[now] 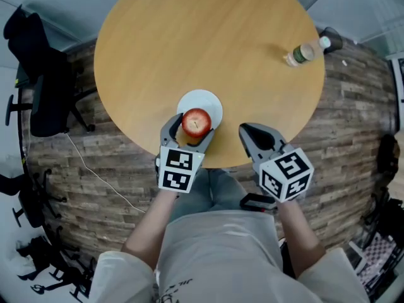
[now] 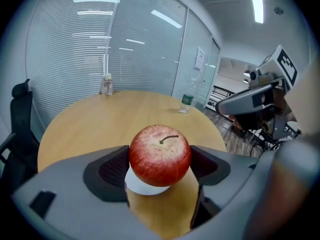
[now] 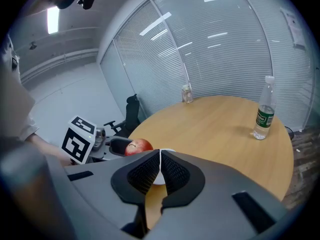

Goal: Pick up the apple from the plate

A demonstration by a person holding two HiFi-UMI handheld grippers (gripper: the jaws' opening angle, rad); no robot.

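A red apple (image 1: 196,122) with a short stem sits between the jaws of my left gripper (image 1: 190,130), which is shut on it. In the left gripper view the apple (image 2: 160,155) hangs a little above the small white plate (image 2: 145,187), both jaw pads pressed to its sides. The white plate (image 1: 209,103) lies near the front edge of the round wooden table (image 1: 208,49). My right gripper (image 1: 250,133) hovers at the table's front edge, right of the plate, shut with nothing between its pads; from it the apple (image 3: 138,145) shows at the left.
A plastic water bottle (image 1: 305,52) stands at the table's far right edge, and a small glass jar (image 2: 107,84) at the far side. A black office chair (image 1: 41,74) stands left of the table. The floor has a brick pattern.
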